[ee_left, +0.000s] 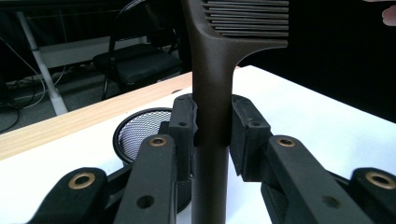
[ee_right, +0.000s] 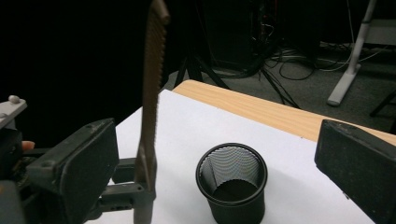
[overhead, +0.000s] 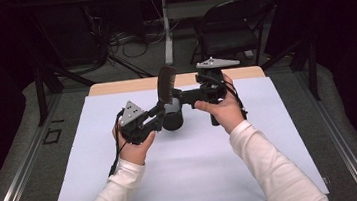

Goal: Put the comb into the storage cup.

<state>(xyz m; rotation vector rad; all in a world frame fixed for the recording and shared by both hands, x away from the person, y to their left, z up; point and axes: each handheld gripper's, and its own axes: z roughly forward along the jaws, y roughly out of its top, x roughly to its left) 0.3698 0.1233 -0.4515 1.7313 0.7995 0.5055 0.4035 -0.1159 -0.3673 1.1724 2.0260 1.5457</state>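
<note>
Between the left gripper [ee_left: 212, 133] jaws, clamped tight, a comb [ee_left: 219, 70] stands upright at frame centre; the right gripper [ee_right: 224, 154] gapes empty. Keep it vertical, centre its handle over the cup [ee_right: 232, 182] below, then lower before releasing.

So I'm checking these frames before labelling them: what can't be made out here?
- Comb: left gripper view, teeth end cut off by the top edge.
- Mesh cup: high view, mostly hidden behind the left gripper and comb.
- Mesh cup's bottom: right gripper view, too dark to read.
- Right gripper: jaw tips cut off by the frame edges.
</note>
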